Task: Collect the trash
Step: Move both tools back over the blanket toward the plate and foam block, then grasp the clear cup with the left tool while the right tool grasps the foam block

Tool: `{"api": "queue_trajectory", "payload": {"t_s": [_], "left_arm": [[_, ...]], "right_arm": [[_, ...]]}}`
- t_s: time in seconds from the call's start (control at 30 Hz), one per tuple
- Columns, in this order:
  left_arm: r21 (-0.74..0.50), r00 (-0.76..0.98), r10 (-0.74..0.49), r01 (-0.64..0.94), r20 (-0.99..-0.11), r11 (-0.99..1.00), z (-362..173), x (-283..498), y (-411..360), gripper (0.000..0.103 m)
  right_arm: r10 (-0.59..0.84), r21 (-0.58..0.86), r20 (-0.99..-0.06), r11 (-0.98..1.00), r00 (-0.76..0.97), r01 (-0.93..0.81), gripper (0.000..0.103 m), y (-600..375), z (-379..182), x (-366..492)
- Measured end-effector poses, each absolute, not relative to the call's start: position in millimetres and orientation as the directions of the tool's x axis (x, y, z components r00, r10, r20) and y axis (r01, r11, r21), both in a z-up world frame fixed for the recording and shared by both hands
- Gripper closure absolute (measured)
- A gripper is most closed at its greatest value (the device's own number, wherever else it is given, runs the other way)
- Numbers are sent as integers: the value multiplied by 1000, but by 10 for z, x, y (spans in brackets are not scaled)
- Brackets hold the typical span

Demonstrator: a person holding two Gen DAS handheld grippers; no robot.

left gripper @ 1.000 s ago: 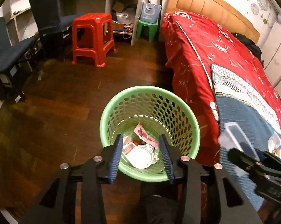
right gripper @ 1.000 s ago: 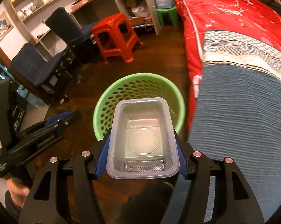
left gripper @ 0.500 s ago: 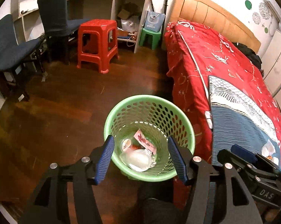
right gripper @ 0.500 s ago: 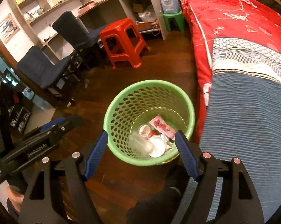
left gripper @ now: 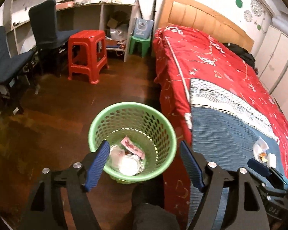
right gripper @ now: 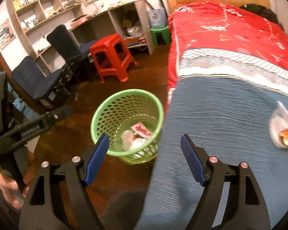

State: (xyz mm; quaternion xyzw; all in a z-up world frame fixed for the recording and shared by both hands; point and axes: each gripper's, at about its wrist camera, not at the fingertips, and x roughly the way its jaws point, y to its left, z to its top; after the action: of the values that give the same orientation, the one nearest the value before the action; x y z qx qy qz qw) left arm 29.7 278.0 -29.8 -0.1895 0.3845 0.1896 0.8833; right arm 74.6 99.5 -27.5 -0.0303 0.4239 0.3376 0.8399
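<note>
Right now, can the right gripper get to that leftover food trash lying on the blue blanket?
Probably yes. The right gripper is empty with its jaws opening, and the food trash lies uncovered on the blue blanket, nothing between them.

Dark wood floor point(left gripper: 54, 118) is carrying the green perforated basket point(left gripper: 159, 118), which is sitting just beside the bed's edge, at 9 o'clock from it. Red stool point(left gripper: 86, 55) is standing on the floor at 11 o'clock from the basket, small green stool point(left gripper: 139, 45) at 12, two dark chairs point(left gripper: 46, 28) at 10. Bed point(left gripper: 230, 105) is wearing a red cover with a blue ribbed blanket point(right gripper: 220, 118) lying over it; a clear plastic lid with food scraps point(right gripper: 282, 130) is lying on the blanket at 3 o'clock from the basket.
</note>
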Motion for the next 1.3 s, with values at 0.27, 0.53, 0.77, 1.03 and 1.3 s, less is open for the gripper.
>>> {"api": "queue_trajectory", "payload": {"t_s": [0.27, 0.53, 0.77, 1.03, 1.3], "left_arm": [[-191, 654, 134, -402, -745, 896, -218, 411, 2327, 25], [-177, 663, 94, -330, -743, 927, -172, 557, 1939, 19], [-171, 658, 52, -270, -751, 948, -206, 674, 1621, 18], [-158, 650, 7, -195, -760, 968, -205, 858, 1254, 18], [-150, 644, -19, -148, -765, 978, -190, 1058, 1013, 18]], "right_arm": [[483, 219, -728, 836, 486, -503, 24, 415, -274, 684], [392, 170, -736, 896, 553, -409, 23, -119, -308, 637], [334, 155, -738, 930, 587, -334, 21, -560, -350, 641], [258, 141, -743, 962, 617, -232, 20, -1079, -379, 768], [189, 153, -770, 982, 610, -111, 20, -1644, -496, 1081]]}}
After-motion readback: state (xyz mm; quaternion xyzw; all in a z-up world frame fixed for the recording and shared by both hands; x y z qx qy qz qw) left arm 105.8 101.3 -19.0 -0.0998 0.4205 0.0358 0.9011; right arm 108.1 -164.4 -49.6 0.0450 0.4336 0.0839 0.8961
